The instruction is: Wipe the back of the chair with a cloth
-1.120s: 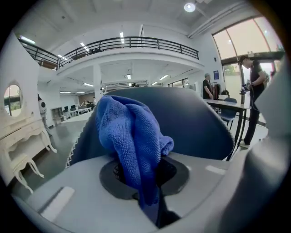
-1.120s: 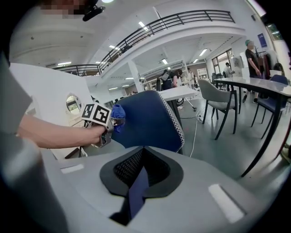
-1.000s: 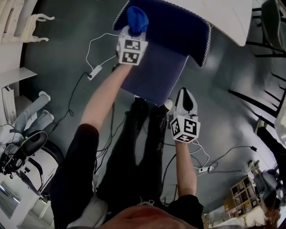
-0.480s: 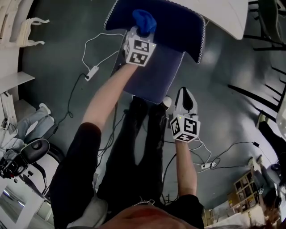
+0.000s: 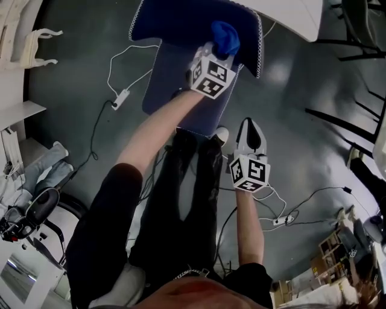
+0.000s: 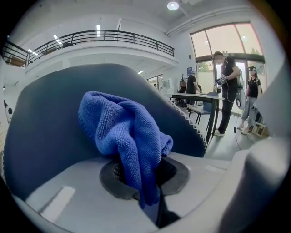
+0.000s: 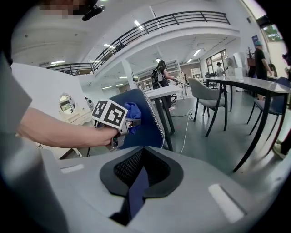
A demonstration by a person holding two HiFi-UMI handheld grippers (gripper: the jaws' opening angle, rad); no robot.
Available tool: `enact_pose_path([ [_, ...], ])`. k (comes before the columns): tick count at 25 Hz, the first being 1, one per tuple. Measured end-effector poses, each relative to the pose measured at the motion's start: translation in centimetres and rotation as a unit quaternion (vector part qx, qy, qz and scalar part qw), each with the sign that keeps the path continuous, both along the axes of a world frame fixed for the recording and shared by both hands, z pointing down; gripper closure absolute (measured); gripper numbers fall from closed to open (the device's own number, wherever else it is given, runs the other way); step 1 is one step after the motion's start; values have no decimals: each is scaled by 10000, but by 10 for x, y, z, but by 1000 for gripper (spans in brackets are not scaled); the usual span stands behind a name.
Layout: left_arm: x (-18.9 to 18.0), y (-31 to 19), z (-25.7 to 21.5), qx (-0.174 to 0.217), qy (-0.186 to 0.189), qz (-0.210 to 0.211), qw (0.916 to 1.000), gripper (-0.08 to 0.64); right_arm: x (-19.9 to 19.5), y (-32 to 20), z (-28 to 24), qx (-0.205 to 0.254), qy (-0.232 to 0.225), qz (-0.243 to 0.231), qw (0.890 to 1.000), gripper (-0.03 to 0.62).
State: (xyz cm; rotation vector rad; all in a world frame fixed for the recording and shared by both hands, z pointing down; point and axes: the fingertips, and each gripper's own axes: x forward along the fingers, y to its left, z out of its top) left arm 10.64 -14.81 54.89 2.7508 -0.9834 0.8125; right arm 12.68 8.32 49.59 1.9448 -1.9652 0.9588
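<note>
Left gripper (image 5: 216, 55) pinches blue cloth (image 5: 226, 36) tight. Cloth pressed on chair back (image 5: 181, 24), toward its right side in head view. Right gripper (image 5: 249, 130) squeezed together, holds nothing, near seat (image 5: 175, 81) corner, well apart from cloth.

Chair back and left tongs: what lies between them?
Only the blue cloth, clamped in the left tongs and bunched in front of the chair back; the left gripper view shows it.

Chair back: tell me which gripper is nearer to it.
Left. The left gripper holds the blue cloth at the chair back; the right gripper hangs apart, beyond the front edge of the seat.
</note>
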Motion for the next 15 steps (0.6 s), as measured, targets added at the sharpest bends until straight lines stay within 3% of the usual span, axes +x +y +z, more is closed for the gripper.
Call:
enact_pose_path([
  [5, 14, 14, -2, -22, 10, 144, 9999, 502, 6, 9, -3, -12, 20, 87, 10000, 589],
  [9, 35, 39, -3, 64, -66, 598, 9982, 502, 8, 13, -1, -33, 8, 146, 9999, 589],
  [15, 49, 61, 1, -166, 114, 821, 9964, 502, 3, 10, 0, -48, 1, 71, 10000, 589],
])
